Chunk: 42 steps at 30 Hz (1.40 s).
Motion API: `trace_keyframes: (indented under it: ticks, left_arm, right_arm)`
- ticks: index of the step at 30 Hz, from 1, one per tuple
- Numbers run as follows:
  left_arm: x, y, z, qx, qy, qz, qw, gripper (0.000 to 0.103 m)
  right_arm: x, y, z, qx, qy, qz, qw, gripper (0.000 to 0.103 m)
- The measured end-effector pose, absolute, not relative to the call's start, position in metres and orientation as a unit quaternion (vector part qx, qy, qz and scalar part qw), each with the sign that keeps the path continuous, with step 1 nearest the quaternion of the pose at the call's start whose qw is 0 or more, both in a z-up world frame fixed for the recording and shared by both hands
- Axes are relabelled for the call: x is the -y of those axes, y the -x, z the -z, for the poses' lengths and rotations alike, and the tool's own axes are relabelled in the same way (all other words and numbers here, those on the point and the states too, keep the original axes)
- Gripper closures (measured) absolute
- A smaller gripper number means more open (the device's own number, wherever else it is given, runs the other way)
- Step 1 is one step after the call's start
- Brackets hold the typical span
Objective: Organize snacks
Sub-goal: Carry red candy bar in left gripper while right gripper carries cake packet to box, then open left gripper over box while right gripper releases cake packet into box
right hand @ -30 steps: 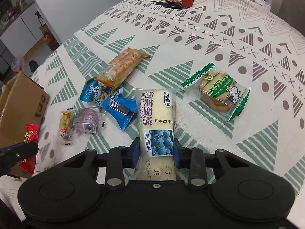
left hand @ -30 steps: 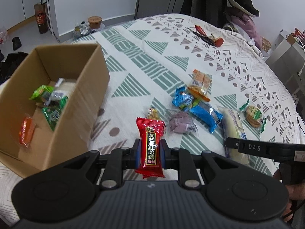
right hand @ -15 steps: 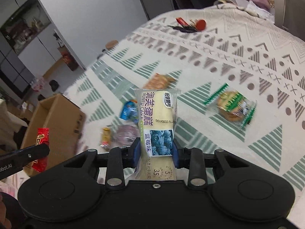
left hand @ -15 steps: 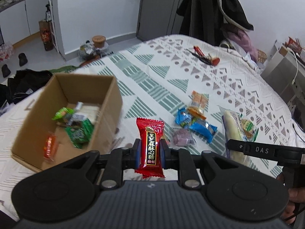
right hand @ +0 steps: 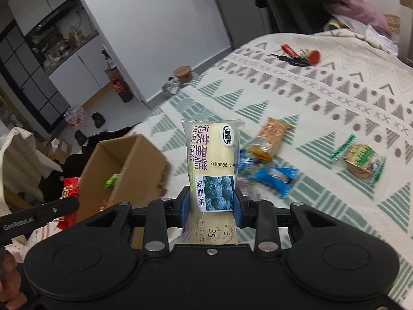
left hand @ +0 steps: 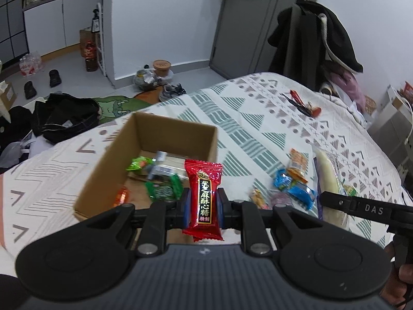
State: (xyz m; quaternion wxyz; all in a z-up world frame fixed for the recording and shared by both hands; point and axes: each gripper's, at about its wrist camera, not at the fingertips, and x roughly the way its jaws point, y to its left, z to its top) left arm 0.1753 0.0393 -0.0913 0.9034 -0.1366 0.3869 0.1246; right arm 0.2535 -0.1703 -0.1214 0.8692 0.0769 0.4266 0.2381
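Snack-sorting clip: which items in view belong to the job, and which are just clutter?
Job:
- red candy packet in left gripper
- blueberry cake packet in right gripper
- brown cardboard box
- blue snack wrappers
- orange cracker packet
- green-edged biscuit packet

Clutter:
- keys with red fob
- black coat

Motion-blurred snack packets (right hand: 260, 155) lie right of the cardboard box (right hand: 144, 165); the box's contents are mostly hidden behind its wall.

Left hand-held gripper (left hand: 202, 205) and right hand-held gripper (right hand: 211, 205) both angle downward, jaws clamped on packets
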Motion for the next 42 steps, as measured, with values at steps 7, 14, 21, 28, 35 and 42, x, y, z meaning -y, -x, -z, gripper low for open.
trace_keyframes:
  ticks: [7, 14, 21, 28, 35, 42]
  left_arm:
    - [-0.072, -0.165, 0.089, -0.375, 0.158, -0.135, 0.903, 0.084]
    - [-0.107, -0.159, 0.096, -0.377, 0.182, -0.141, 0.897, 0.084]
    - [-0.126, -0.163, 0.107, -0.384, 0.195, -0.127, 0.893, 0.084]
    - [-0.138, -0.169, 0.118, -0.389, 0.211, -0.115, 0.889, 0.084]
    - [-0.148, -0.172, 0.127, -0.393, 0.23, -0.101, 0.885, 0.084]
    - [-0.156, -0.171, 0.122, -0.383, 0.24, -0.089, 0.888, 0.08]
  right_arm:
    - [0.134, -0.241, 0.113, -0.417, -0.071, -0.25, 0.871, 0.071]
    - [0.102, -0.235, 0.11, -0.413, -0.082, -0.258, 0.87, 0.071]
    - [0.078, -0.236, 0.114, -0.415, -0.089, -0.251, 0.87, 0.071]
    - [0.053, -0.236, 0.118, -0.416, -0.092, -0.259, 0.867, 0.071]
    - [0.036, -0.237, 0.125, -0.423, -0.098, -0.258, 0.863, 0.071]
    - [0.022, -0.235, 0.125, -0.421, -0.105, -0.264, 0.861, 0.071]
